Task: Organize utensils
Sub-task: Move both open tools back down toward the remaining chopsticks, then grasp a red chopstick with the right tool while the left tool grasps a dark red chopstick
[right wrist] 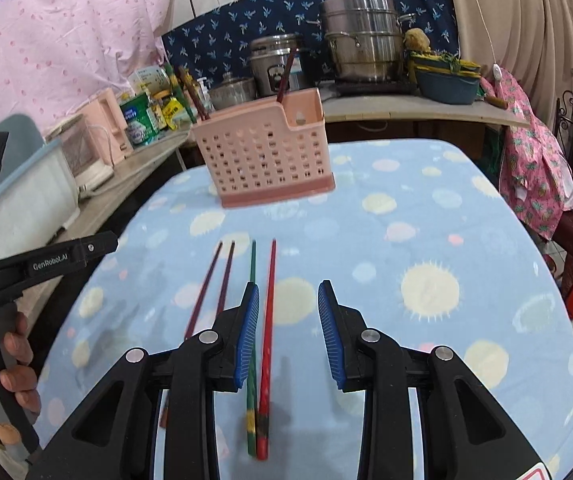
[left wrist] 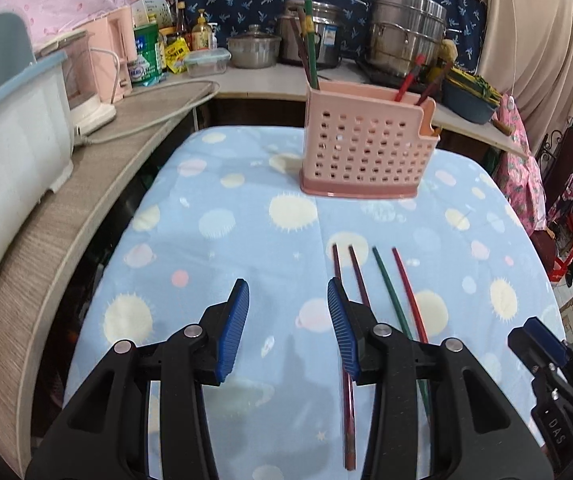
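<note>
Two hand-held grippers hang over a table draped in a blue blanket [left wrist: 246, 216] printed with suns and planets. The left gripper [left wrist: 288, 322] stands with its blue-padded jaws apart and nothing between them; bare blanket shows in the gap. Four chopsticks lie side by side on the cloth just to its right: two dark maroon chopsticks [left wrist: 338, 264], a green chopstick [left wrist: 386, 280] and a red chopstick [left wrist: 406, 288]. The nearer maroon one runs under the gripper's right finger [left wrist: 342, 328].

The right gripper [right wrist: 288, 318] is likewise open. In its own view the red chopstick [right wrist: 269, 320] lies on the blanket within the gap, close to the left pad [right wrist: 248, 336], and neither pad presses on it. The green chopstick [right wrist: 253, 260] passes under that left pad, and the maroon pair [right wrist: 214, 280] lies further left. At the left edge of this view a hand [right wrist: 14, 364] clasps the handle of the other gripper.

Ahead of both grippers, at the far end of the blanket, a pink perforated utensil holder [left wrist: 366, 148] stands upright with several chopsticks [left wrist: 310, 52] already in it, some at its left end and some at its right. Behind it a counter [left wrist: 262, 84] carries steel pots [left wrist: 406, 32], jars and bottles.
</note>
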`<state>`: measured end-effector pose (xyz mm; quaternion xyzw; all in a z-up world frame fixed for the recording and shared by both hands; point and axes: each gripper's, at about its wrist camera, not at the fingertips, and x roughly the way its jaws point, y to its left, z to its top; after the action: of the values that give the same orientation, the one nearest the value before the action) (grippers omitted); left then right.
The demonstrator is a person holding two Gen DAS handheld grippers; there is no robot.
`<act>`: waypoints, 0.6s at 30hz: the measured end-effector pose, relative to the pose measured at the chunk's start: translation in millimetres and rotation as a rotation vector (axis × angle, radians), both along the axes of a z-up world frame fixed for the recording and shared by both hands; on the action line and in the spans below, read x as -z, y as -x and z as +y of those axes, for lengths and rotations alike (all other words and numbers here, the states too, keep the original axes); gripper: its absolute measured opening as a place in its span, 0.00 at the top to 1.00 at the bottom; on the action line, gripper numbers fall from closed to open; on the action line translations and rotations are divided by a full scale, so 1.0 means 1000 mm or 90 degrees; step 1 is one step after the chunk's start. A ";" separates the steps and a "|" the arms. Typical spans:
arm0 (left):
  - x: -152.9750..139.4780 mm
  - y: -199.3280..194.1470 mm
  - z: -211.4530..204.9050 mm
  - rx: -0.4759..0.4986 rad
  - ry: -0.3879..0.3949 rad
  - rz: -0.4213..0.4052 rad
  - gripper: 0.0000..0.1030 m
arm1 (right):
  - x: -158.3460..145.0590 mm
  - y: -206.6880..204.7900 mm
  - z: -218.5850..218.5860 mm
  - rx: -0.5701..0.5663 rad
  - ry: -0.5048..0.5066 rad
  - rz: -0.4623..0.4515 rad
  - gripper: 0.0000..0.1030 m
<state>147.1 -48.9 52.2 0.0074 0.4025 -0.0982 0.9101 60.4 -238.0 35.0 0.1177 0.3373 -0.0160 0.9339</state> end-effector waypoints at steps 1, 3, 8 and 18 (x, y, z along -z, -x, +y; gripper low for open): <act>0.004 0.003 0.000 0.002 -0.001 0.002 0.62 | 0.005 0.004 0.002 -0.002 0.000 0.006 0.70; 0.011 0.011 -0.002 0.006 -0.005 0.008 0.62 | 0.015 0.010 0.006 -0.002 0.006 0.017 0.70; 0.026 0.025 -0.005 0.018 -0.008 0.026 0.62 | 0.034 0.023 0.015 -0.012 0.018 0.045 0.70; 0.058 0.044 -0.007 0.033 -0.019 0.071 0.62 | 0.066 0.034 0.031 -0.028 0.008 0.091 0.70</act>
<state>103.3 -56.4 -6.1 0.0258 0.4537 -0.1163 0.8832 26.0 -207.2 -31.5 0.1029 0.4058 -0.0057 0.9081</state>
